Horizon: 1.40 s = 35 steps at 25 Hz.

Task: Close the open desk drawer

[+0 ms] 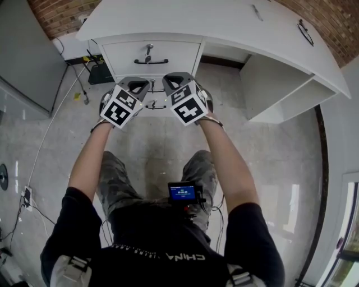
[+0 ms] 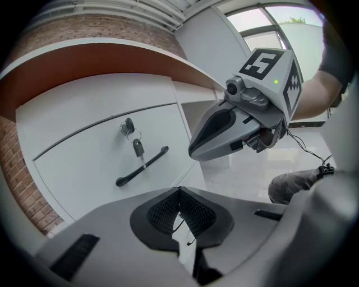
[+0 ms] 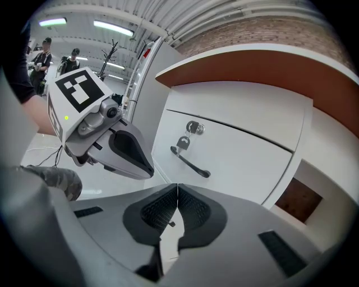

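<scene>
A white desk [image 1: 235, 22] has a drawer stack on its left. The upper drawer front [image 1: 126, 56] carries a black handle [image 1: 150, 61] and a key in its lock [image 1: 148, 49]. A lower handle [image 1: 155, 106] shows between my two grippers. How far out either drawer stands I cannot tell. My left gripper [image 1: 136, 84] and right gripper [image 1: 175, 80] hang side by side in front of the drawers, touching neither. Both are shut on nothing: left [image 2: 179, 190], right [image 3: 178, 188]. The handle [image 2: 143, 166] [image 3: 190, 163] lies ahead of each.
The desk's open kneehole [image 1: 224, 73] and a white side panel [image 1: 286, 95] lie to the right. A black box [image 1: 101, 73] and cables [image 1: 61, 106] sit on the floor at left, beside a grey cabinet [image 1: 25, 56]. Brick wall [image 1: 56, 17] stands behind.
</scene>
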Each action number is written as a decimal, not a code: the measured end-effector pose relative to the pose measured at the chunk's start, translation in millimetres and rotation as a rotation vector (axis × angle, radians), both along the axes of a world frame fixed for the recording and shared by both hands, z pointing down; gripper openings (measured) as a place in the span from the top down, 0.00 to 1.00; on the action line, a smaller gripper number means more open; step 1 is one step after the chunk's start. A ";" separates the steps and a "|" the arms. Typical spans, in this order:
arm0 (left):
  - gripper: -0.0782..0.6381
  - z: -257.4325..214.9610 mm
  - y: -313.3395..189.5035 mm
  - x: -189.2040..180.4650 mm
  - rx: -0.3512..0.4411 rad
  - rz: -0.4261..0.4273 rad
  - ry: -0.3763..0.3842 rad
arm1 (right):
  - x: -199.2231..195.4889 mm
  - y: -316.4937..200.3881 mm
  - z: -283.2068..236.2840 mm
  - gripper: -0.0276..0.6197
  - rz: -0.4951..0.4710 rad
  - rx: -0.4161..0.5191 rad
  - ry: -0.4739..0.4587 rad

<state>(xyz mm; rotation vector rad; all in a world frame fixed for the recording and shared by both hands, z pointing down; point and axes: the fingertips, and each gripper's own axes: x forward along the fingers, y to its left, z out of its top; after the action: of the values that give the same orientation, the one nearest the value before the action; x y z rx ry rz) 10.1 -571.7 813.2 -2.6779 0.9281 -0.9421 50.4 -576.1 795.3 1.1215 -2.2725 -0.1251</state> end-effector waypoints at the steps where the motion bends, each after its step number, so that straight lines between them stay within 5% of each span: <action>1: 0.87 -5.8 2.2 -0.6 -0.014 0.010 -0.004 | -2.0 1.4 -5.3 0.93 -0.002 -0.017 -0.007; 9: 0.87 -125.5 31.1 -6.7 -0.158 0.085 -0.042 | -23.9 26.9 -118.4 0.93 -0.050 -0.170 -0.012; 22: 0.87 -456.1 83.7 -6.1 -0.229 0.042 0.005 | -19.8 86.0 -433.4 0.93 -0.010 -0.242 -0.030; 30: 0.87 -482.1 126.6 16.5 -0.216 -0.005 0.024 | 10.3 125.3 -468.8 0.93 -0.007 -0.207 -0.107; 35: 0.87 -482.4 139.3 28.3 -0.212 -0.040 0.015 | 27.7 141.2 -470.4 0.93 -0.040 -0.196 -0.068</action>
<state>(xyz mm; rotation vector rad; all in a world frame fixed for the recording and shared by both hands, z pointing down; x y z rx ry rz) 38.4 -432.4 330.9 -2.8534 0.9362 -1.0877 78.1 -434.8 325.0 0.9921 -2.3101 0.1192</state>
